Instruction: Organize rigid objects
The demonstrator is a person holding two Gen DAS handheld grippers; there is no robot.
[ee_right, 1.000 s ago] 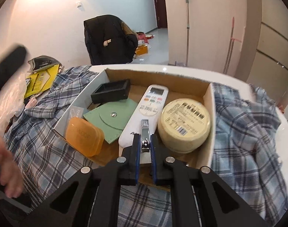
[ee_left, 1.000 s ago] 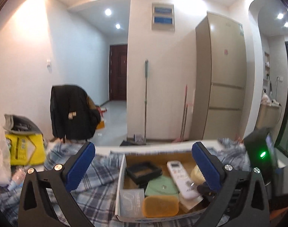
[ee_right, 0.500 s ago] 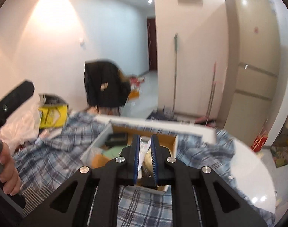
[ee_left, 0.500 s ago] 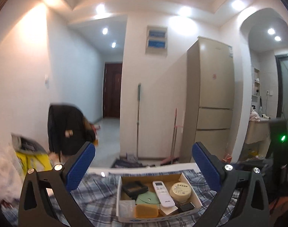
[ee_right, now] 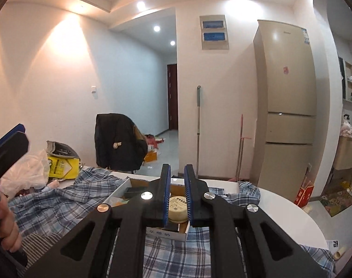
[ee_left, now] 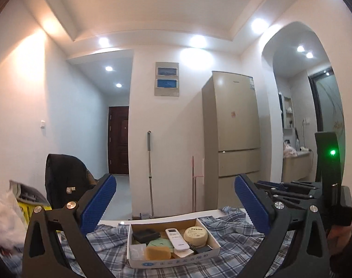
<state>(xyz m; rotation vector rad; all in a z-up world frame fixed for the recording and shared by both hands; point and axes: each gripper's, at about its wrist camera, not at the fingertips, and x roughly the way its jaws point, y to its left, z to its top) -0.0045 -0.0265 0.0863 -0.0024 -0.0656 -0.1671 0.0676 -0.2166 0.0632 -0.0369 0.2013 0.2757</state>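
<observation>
A shallow cardboard box (ee_left: 176,260) sits on a plaid cloth. It holds a white remote (ee_left: 177,241), a round cream tin (ee_left: 195,233), an orange block (ee_left: 157,253), a green pouch (ee_left: 160,243) and a black tray (ee_left: 145,235). My left gripper (ee_left: 176,199) is open and empty, raised well back from the box. My right gripper (ee_right: 177,180) has its jaws a narrow gap apart with nothing between them; the tin (ee_right: 177,209) shows through the gap, far below. The box (ee_right: 166,231) is mostly hidden behind it.
The plaid cloth (ee_right: 60,206) covers a white round table (ee_right: 280,210). A white plastic bag (ee_right: 25,173) and a yellow packet (ee_right: 62,166) lie at the left. A chair with a black jacket (ee_right: 118,141), a mop and a fridge (ee_right: 287,106) stand beyond.
Both grippers have lifted up and back from the box. The right gripper held a nail clipper over the remote one second ago; it is now empty and slightly parted.
</observation>
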